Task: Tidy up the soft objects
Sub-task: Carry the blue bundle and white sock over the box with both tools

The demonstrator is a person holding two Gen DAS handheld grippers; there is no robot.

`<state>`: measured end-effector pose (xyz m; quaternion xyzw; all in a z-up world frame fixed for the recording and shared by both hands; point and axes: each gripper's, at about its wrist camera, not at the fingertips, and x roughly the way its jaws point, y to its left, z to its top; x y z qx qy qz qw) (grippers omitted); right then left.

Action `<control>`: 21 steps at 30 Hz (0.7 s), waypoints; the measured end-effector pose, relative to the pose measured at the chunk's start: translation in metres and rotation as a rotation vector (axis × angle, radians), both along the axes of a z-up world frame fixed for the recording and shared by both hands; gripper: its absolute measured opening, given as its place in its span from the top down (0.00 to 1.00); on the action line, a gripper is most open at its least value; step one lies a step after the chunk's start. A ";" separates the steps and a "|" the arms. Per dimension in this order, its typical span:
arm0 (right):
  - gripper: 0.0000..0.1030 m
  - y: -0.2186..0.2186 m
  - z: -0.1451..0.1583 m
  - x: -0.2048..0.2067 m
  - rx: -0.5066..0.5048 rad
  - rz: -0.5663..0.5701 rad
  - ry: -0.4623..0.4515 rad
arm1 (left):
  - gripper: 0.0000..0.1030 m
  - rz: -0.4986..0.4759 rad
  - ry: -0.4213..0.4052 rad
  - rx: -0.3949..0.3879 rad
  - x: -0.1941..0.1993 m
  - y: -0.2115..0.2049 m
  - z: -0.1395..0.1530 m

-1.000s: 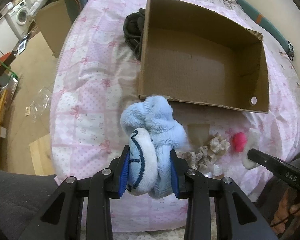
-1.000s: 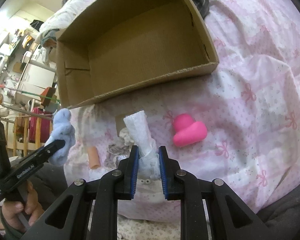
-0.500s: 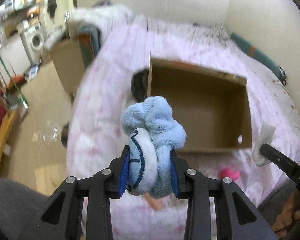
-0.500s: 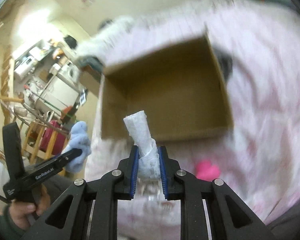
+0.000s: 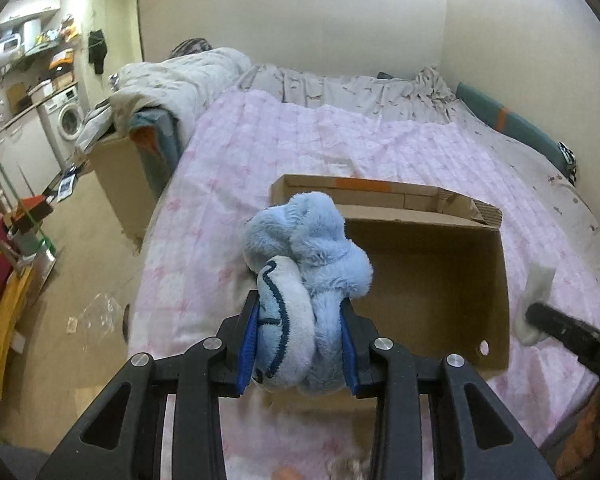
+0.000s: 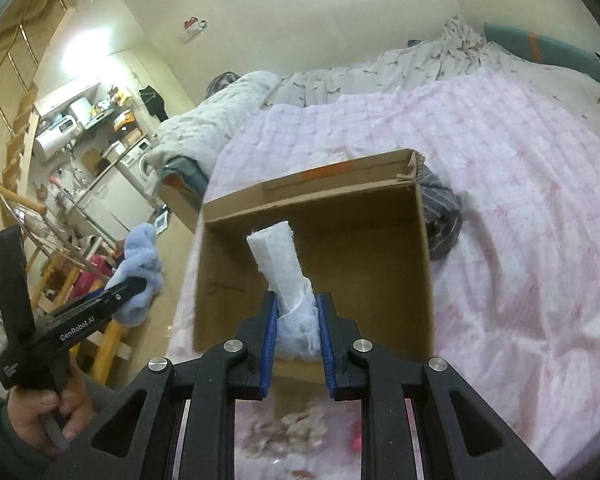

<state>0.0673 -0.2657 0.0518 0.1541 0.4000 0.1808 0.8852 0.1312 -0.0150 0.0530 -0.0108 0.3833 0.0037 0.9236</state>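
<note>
My left gripper (image 5: 298, 342) is shut on a fluffy light-blue plush toy (image 5: 306, 264) with a white patch stitched in dark blue. It hangs in front of the near left part of an open cardboard box (image 5: 496, 280) on the pink bedspread. In the right wrist view my right gripper (image 6: 297, 330) is shut on a white crumpled cloth (image 6: 282, 260) that sticks up before the same box (image 6: 426, 280), whose inside looks bare. The left gripper (image 6: 134, 286) with the blue plush (image 6: 142, 256) shows at the left, held by a hand (image 6: 40, 412). The right gripper's cloth (image 5: 538, 292) shows at the left view's right edge.
A dark striped garment (image 6: 444, 220) lies against the box's right side. A beige scrunchie (image 6: 288, 428) and something pink (image 6: 356, 442) lie blurred on the bedspread (image 6: 520, 200) below my right gripper. Off the bed's left edge are floor, another cardboard box (image 5: 120, 168) and a washing machine (image 5: 66, 120).
Both grippers rose and tilted up with their loads. The box, seen from above before, now lies lower and farther ahead, and the room's back wall has come into view.
</note>
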 end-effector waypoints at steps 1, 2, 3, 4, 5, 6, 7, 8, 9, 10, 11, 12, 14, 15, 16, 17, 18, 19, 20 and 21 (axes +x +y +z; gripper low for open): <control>0.79 -0.002 -0.004 0.004 0.003 -0.007 0.006 | 0.69 -0.010 -0.004 0.004 0.004 -0.004 -0.006; 0.79 -0.004 -0.010 0.008 0.002 -0.019 0.017 | 0.69 -0.020 -0.007 0.005 0.007 -0.007 -0.011; 0.79 -0.005 -0.018 0.009 0.000 -0.024 0.030 | 0.69 -0.031 -0.010 0.007 0.009 -0.010 -0.016; 0.79 -0.005 -0.027 0.011 -0.012 -0.030 0.046 | 0.69 -0.042 -0.010 0.020 0.013 -0.012 -0.025; 0.79 -0.005 -0.035 0.013 -0.027 -0.042 0.072 | 0.69 -0.043 -0.011 0.039 0.015 -0.014 -0.031; 0.79 -0.004 -0.044 0.013 -0.036 -0.049 0.102 | 0.69 -0.043 -0.010 0.056 0.016 -0.016 -0.036; 0.79 -0.004 -0.050 0.014 -0.039 -0.051 0.126 | 0.69 -0.043 -0.002 0.064 0.018 -0.017 -0.041; 0.79 -0.003 -0.054 0.015 -0.048 -0.052 0.138 | 0.69 -0.045 0.006 0.057 0.019 -0.017 -0.044; 0.79 -0.001 -0.058 0.017 -0.070 -0.051 0.148 | 0.68 -0.049 0.012 0.044 0.018 -0.016 -0.046; 0.79 0.001 -0.061 0.017 -0.088 -0.047 0.155 | 0.68 -0.058 0.015 0.026 0.020 -0.015 -0.048; 0.79 0.002 -0.062 0.018 -0.097 -0.044 0.161 | 0.67 -0.060 0.016 0.025 0.020 -0.015 -0.049; 0.79 0.003 -0.066 0.019 -0.103 -0.041 0.170 | 0.66 -0.057 0.020 0.033 0.021 -0.015 -0.051; 0.79 0.007 -0.070 0.022 -0.125 -0.036 0.182 | 0.65 -0.043 0.031 0.045 0.023 -0.014 -0.055; 0.79 0.009 -0.073 0.022 -0.129 -0.033 0.187 | 0.65 -0.032 0.042 0.038 0.026 -0.011 -0.057; 0.79 0.010 -0.075 0.024 -0.128 -0.029 0.193 | 0.65 -0.028 0.045 0.028 0.026 -0.011 -0.059; 0.79 0.012 -0.076 0.024 -0.127 -0.024 0.197 | 0.65 -0.024 0.046 0.009 0.025 -0.010 -0.059; 0.79 0.014 -0.077 0.025 -0.130 -0.019 0.201 | 0.65 -0.026 0.043 -0.004 0.025 -0.009 -0.059; 0.79 0.015 -0.079 0.026 -0.135 -0.014 0.204 | 0.65 -0.034 0.038 -0.011 0.023 -0.009 -0.059; 0.79 0.017 -0.080 0.026 -0.141 -0.008 0.208 | 0.65 -0.042 0.035 -0.012 0.022 -0.010 -0.058; 0.79 0.018 -0.080 0.026 -0.147 -0.002 0.212 | 0.65 -0.044 0.036 -0.008 0.022 -0.011 -0.059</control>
